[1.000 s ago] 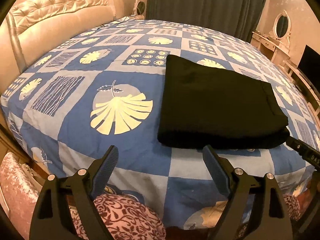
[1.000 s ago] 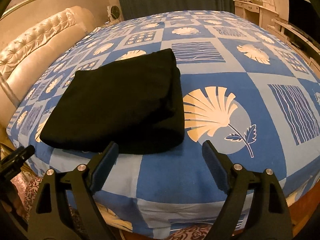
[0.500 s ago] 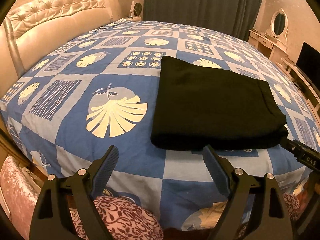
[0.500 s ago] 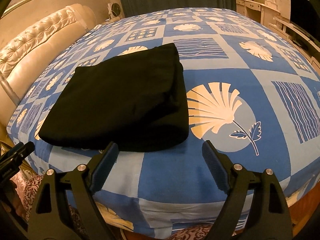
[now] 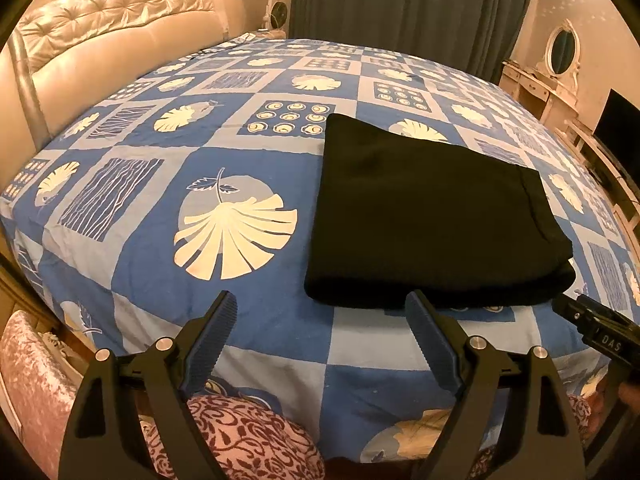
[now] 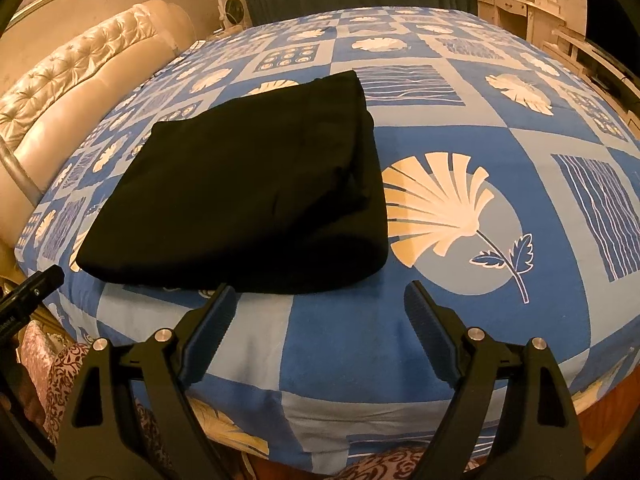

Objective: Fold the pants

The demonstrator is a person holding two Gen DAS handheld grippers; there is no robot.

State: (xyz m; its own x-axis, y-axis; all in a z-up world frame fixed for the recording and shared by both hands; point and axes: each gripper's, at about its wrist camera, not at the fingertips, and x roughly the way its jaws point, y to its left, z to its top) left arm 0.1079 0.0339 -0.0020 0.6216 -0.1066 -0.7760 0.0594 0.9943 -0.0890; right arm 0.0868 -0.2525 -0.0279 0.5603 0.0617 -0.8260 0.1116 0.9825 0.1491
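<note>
Black pants (image 5: 424, 216) lie folded into a neat rectangle on the blue patterned bedspread (image 5: 168, 184), near the bed's front edge. In the right wrist view the same pants (image 6: 248, 192) sit left of centre with stacked layers showing along their right side. My left gripper (image 5: 320, 308) hovers open just in front of the pants' near left corner, nothing between its fingers. My right gripper (image 6: 316, 300) hangs open in front of the pants' near right corner, also empty. Each gripper's tip shows at the edge of the other view.
A tufted cream headboard (image 5: 100, 40) curves along the left. Dark curtains (image 5: 408, 4) hang behind the bed. A dressing table with an oval mirror (image 5: 560, 52) and a dark screen (image 5: 616, 120) stand at the right. A person's patterned clothing (image 5: 240, 436) shows below the grippers.
Both views have shifted only slightly; the pants lie as they did and both grippers stay open.
</note>
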